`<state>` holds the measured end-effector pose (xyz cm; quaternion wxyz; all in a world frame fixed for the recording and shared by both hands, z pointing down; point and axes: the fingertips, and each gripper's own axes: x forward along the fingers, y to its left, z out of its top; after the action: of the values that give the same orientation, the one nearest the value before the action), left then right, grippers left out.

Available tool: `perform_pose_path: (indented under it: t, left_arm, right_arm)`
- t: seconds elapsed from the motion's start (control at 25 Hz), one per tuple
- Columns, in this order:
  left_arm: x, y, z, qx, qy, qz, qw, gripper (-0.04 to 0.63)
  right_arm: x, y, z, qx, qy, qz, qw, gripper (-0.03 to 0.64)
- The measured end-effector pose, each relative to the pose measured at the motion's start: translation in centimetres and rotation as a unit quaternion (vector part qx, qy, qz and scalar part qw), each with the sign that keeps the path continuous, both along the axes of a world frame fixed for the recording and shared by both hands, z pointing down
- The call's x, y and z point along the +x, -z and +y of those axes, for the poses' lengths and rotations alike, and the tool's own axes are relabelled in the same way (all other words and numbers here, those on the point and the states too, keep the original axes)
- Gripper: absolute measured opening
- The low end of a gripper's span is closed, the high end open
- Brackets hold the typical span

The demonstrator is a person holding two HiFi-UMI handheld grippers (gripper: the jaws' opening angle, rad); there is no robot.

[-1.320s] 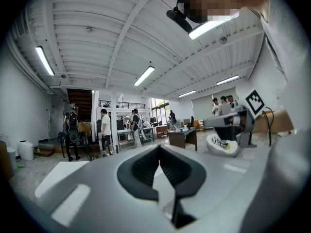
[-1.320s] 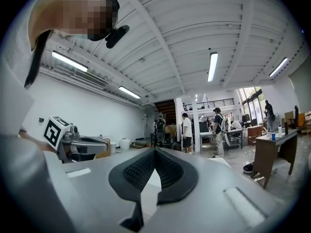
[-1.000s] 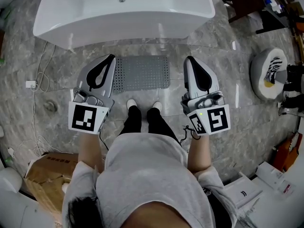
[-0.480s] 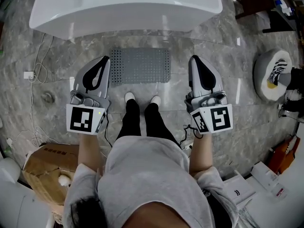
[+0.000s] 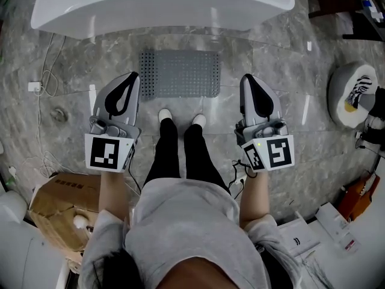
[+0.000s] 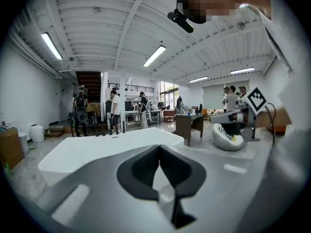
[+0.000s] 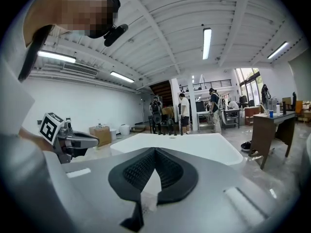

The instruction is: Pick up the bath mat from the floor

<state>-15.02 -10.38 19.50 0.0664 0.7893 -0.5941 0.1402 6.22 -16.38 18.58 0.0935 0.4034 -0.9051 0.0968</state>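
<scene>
The grey perforated bath mat (image 5: 179, 73) lies flat on the marble floor, just in front of the white bathtub (image 5: 162, 5). The person's feet (image 5: 163, 114) stand at its near edge. My left gripper (image 5: 133, 75) is held above the floor to the left of the mat, jaws shut and empty. My right gripper (image 5: 246, 77) hangs to the mat's right, also shut with nothing in it. In the left gripper view the shut jaws (image 6: 159, 147) point over the bathtub (image 6: 92, 152). The right gripper view shows the same, shut jaws (image 7: 155, 151) before the tub (image 7: 199, 147). The mat is hidden in both gripper views.
A cardboard box (image 5: 60, 206) sits at the near left. A cable and socket (image 5: 35, 87) and a floor drain (image 5: 58, 114) lie left of the mat. A round white stand (image 5: 351, 95) is at the right, with white cases (image 5: 337, 227) nearer. People stand far behind the tub.
The mat and tub have slid up in the head view. The left gripper no longer overlaps the mat's left edge. Both grippers stay shut and empty.
</scene>
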Motion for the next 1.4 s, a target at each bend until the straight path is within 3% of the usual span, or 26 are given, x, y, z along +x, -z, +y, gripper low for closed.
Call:
perform_pose_path:
  t: [0.64, 1.4]
  left_arm:
    - [0.2, -14.7, 0.3, -0.086, -0.007, -0.017, 0.9961, 0.002]
    - [1.1, -35.4, 2.1, -0.092, -0.014, -0.028, 0.9953, 0.002]
  right_arm:
    - [0.6, -14.7, -0.5, -0.069, -0.007, 0.019, 0.997, 0.002]
    - [3.3, -34.8, 0.5, -0.061, -0.027, 0.025, 0.997, 0.008]
